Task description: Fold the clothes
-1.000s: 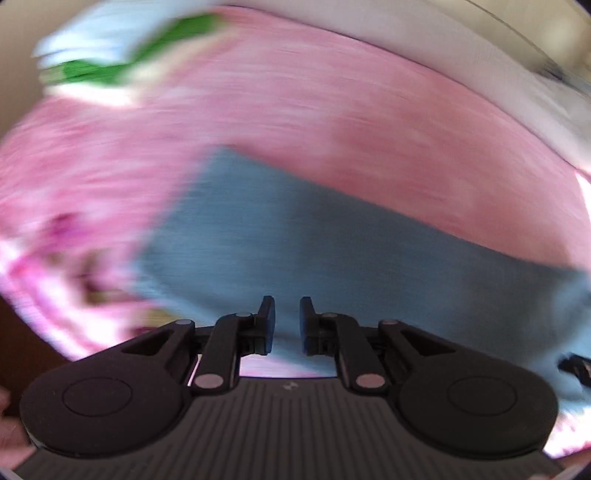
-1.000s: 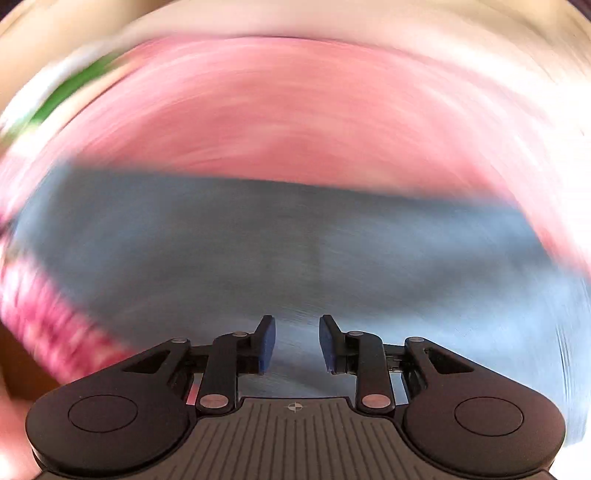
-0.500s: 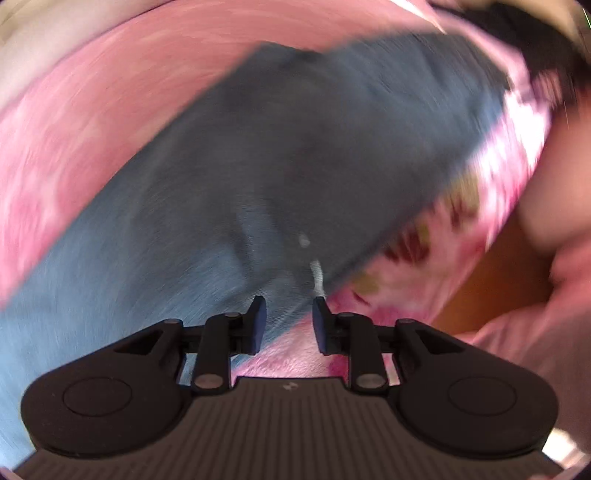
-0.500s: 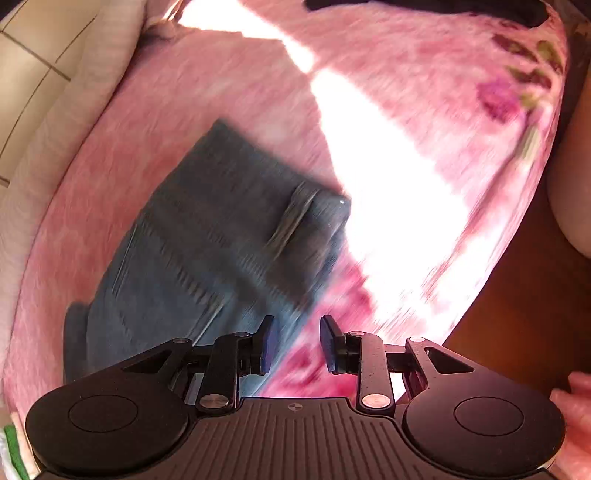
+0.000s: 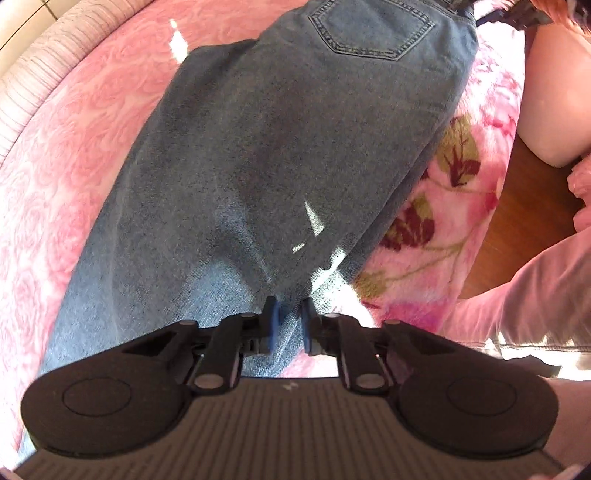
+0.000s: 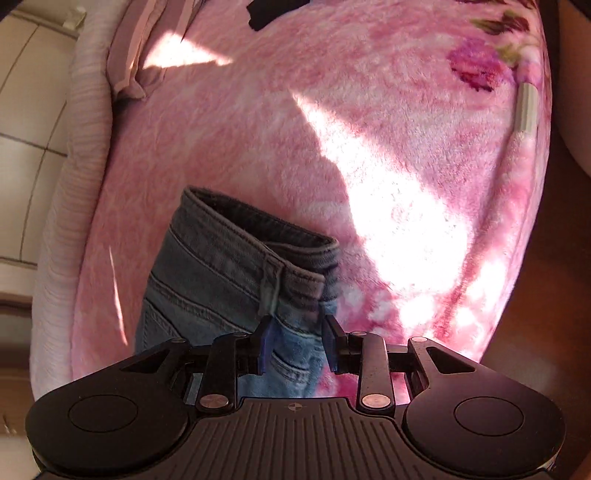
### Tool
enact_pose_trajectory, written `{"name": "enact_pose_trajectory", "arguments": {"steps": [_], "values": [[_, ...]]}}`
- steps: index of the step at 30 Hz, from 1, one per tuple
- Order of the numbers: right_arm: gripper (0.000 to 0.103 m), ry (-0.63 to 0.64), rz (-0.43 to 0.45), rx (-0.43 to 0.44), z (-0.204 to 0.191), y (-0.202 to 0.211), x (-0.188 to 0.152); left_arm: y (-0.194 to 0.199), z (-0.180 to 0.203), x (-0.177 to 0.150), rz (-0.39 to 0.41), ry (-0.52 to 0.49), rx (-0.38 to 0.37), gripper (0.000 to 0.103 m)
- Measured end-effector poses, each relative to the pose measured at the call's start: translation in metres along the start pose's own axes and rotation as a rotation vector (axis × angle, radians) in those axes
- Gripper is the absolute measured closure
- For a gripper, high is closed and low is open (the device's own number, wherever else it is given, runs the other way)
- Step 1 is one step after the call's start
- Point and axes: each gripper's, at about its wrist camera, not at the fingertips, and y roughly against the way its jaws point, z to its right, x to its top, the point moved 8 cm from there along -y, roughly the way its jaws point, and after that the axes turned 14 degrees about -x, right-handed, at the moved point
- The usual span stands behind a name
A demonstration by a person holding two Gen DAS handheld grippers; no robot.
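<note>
A pair of blue jeans [image 5: 288,129] lies flat on a pink floral blanket [image 5: 74,147], back pocket [image 5: 369,26] at the far end. My left gripper [image 5: 289,325] points steeply down at the near leg end. Its jaws are closing, and a fold of denim is pinched between them. In the right wrist view the jeans [image 6: 221,266] show their waistband [image 6: 258,229]. My right gripper [image 6: 297,345] hangs over the waistband corner, fingers apart, with denim in the gap but not squeezed.
The blanket [image 6: 369,129] spreads wide past the waistband, with bright sun patches. A mauve garment [image 6: 147,48] lies at its far left. A pale ribbed bed edge [image 5: 48,66] borders the blanket. A person's pink sleeve [image 5: 535,288] and wooden floor [image 5: 517,206] are at the right.
Both views swung fast across the jeans, rolled, then settled. The left jaws widened and then narrowed onto the leg fabric. The right gripper came to rest over the waistband corner.
</note>
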Motion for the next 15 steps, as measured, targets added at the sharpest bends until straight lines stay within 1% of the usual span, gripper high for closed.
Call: {"name": "enact_pose_trajectory", "arguments": {"steps": [1,2,3,5,6,7,8,9,10,12,13,14,15], "values": [[0.071,-0.006,-0.001,0.000,-0.001,-0.002,0.001,-0.001,0.000,0.004,0.000,-0.003,-0.005,0.101],[0.071,0.001,-0.003,-0.010,-0.003,-0.006,0.002,-0.003,0.001,0.007,0.000,-0.003,-0.012,0.103],[0.081,0.009,-0.004,-0.019,-0.004,-0.010,0.002,-0.003,0.000,0.009,0.003,0.001,-0.023,0.103],[0.091,0.068,0.045,-0.046,-0.011,-0.004,0.003,0.003,-0.002,0.013,0.036,0.016,-0.071,0.103],[0.092,0.124,0.088,-0.054,-0.017,0.006,0.002,0.006,-0.003,0.014,0.062,0.033,-0.112,0.103],[0.093,0.159,0.128,-0.058,-0.021,0.015,0.003,0.006,-0.003,0.013,0.072,0.044,-0.149,0.103],[0.093,0.194,0.167,-0.062,-0.026,0.025,0.003,0.004,-0.001,0.011,0.068,0.045,-0.180,0.103],[0.093,0.228,0.205,-0.067,-0.030,0.034,0.004,0.001,0.000,0.009,0.059,0.038,-0.195,0.103],[0.093,0.244,0.204,-0.100,-0.027,0.032,0.005,-0.005,0.001,0.008,0.049,0.026,-0.188,0.103],[0.091,0.280,0.140,-0.187,-0.018,0.007,0.001,-0.011,-0.001,0.009,0.038,0.032,-0.181,0.103],[0.087,0.272,0.120,-0.211,-0.015,0.002,0.002,-0.009,-0.003,0.010,0.028,0.043,-0.193,0.102],[0.078,0.263,0.100,-0.235,-0.012,-0.003,0.003,-0.007,-0.004,0.012,0.018,0.055,-0.206,0.101],[0.071,0.255,0.082,-0.259,-0.009,-0.007,0.003,-0.003,-0.005,0.013,0.007,0.062,-0.227,0.099]]}}
